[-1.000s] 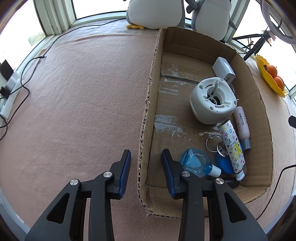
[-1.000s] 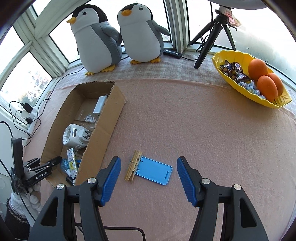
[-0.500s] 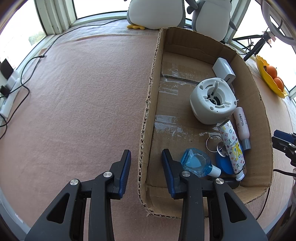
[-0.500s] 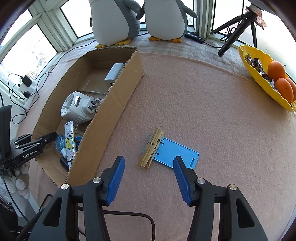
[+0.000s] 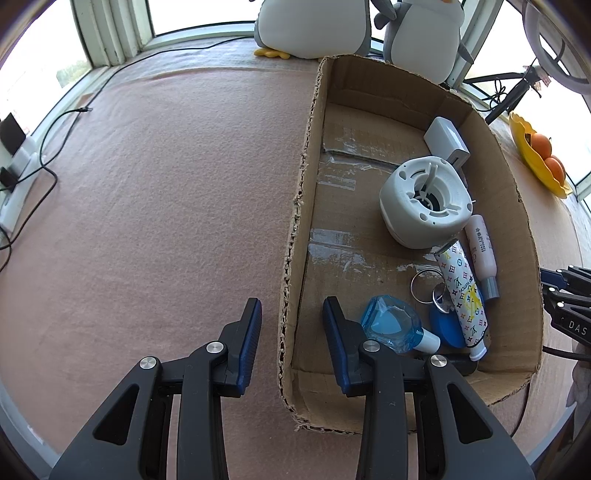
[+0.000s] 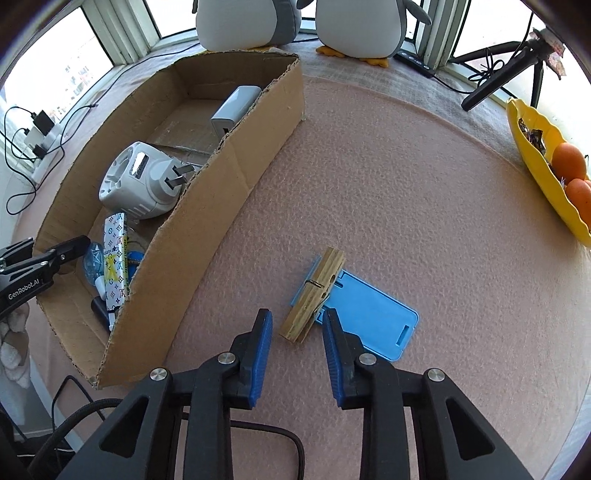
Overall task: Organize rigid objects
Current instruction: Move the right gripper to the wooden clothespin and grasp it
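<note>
A wooden clothespin lies on the pink felt, its far half resting on a flat blue plastic card. My right gripper points down over the pin's near end. Its jaws are closing, with the pin between them and a gap on each side. The cardboard box stands to the left. My left gripper hangs astride the box's left wall, jaws apart and not pressing on it. In the box lie a white plug adapter, a white charger, a patterned tube, a pink bottle and a blue bottle.
Two plush penguins stand at the far edge by the window. A yellow dish with oranges sits at the right, a black tripod behind it. Cables and a power strip lie off the felt's left side. A black cable runs under my right gripper.
My right gripper has sunk and come in over the clothespin, and its jaws have narrowed around the pin's near end. The left gripper has kept still.
</note>
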